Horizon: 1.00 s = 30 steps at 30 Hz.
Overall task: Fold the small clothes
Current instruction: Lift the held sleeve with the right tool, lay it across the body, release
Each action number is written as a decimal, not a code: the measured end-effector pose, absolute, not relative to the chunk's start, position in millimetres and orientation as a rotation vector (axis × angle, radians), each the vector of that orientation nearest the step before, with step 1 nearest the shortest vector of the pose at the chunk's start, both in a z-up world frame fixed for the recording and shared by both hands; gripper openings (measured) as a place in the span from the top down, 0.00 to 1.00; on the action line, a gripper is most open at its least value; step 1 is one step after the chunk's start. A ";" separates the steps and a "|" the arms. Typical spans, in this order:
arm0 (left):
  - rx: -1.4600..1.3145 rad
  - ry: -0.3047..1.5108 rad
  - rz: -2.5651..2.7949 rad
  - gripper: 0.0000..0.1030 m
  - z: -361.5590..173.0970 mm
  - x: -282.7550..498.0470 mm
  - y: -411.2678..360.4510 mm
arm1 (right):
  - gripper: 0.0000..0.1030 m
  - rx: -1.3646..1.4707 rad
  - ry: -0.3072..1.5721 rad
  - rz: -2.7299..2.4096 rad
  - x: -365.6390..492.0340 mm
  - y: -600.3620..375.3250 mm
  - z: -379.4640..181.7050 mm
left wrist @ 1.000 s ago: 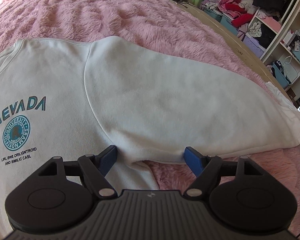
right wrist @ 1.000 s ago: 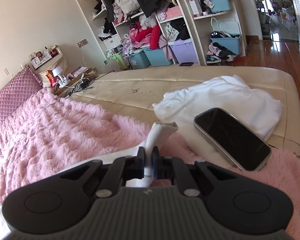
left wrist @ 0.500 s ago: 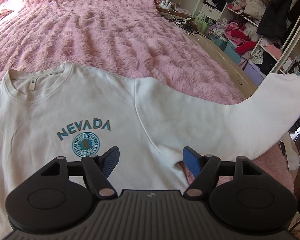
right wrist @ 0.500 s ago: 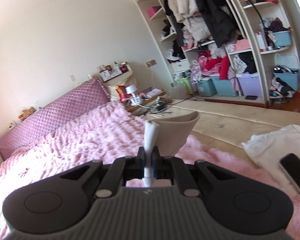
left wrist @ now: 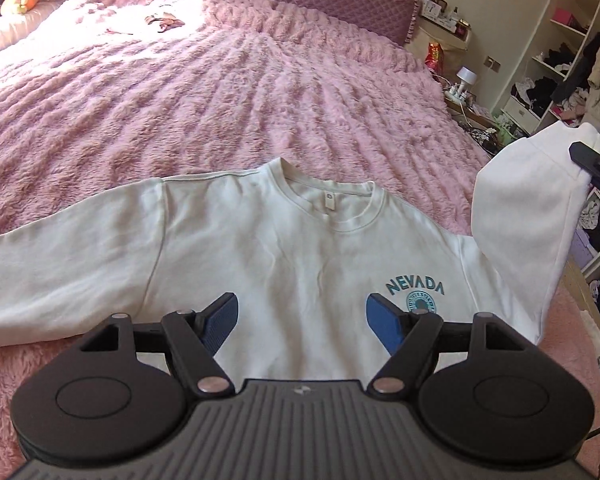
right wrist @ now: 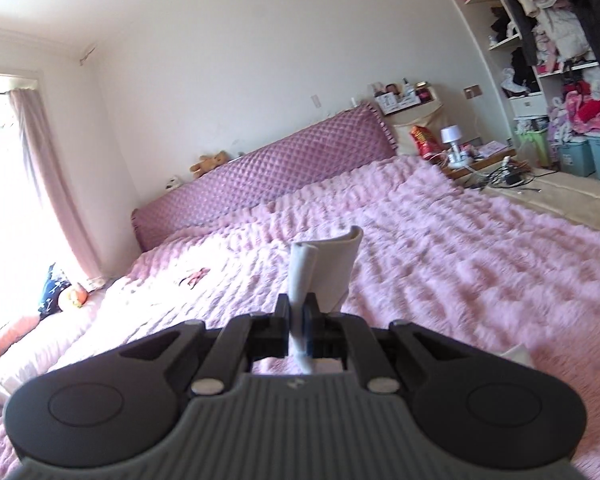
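A white sweatshirt point(left wrist: 292, 248) with a teal NEVADA print lies face up on the pink fluffy bedspread point(left wrist: 220, 92), collar away from me. My left gripper point(left wrist: 302, 320) hovers over its chest, open, blue pads apart and nothing between them. One sleeve point(left wrist: 528, 200) is lifted off the bed at the right, its cuff pinched by my right gripper point(left wrist: 590, 156) at the frame edge. In the right wrist view the right gripper point(right wrist: 298, 316) is shut on the sleeve cuff point(right wrist: 328, 268), which sticks up past the pads. The other sleeve point(left wrist: 60, 260) lies flat to the left.
A quilted purple headboard point(right wrist: 284, 188) runs along the far side of the bed. Beyond the bed's right edge are a bedside table with a small lamp point(right wrist: 452, 140) and cables, and open shelves point(right wrist: 560, 60) crowded with clothes and bins. Soft toys point(right wrist: 68, 292) lie by the curtained window.
Both grippers have swung toward the head of the bed and risen. The right one has carried the sleeve cuff up off the bedspread; the left stayed open and now sits over the shirt's chest.
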<state>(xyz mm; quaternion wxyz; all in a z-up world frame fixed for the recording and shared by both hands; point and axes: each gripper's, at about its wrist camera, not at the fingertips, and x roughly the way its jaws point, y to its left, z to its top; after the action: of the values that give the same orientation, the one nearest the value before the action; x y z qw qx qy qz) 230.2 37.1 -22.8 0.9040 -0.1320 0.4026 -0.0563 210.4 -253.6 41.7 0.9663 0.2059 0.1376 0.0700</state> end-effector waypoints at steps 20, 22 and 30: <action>-0.488 0.868 -0.101 0.19 -120.9 250.8 140.4 | 0.76 0.235 0.708 0.512 237.8 -54.5 -163.5; -0.496 0.891 -0.102 0.20 -130.9 259.2 137.2 | 0.74 0.261 0.717 0.529 234.6 -64.0 -159.4; -0.593 0.917 -0.160 0.20 -150.6 274.0 136.1 | 0.63 0.189 0.632 0.442 199.4 -148.7 -100.9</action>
<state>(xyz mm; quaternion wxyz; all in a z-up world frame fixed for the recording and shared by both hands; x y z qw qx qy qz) 274.0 136.1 -150.6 0.8516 -0.2817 0.4356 -0.0761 199.4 -148.7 -100.9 0.9223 0.0921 0.3075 0.2153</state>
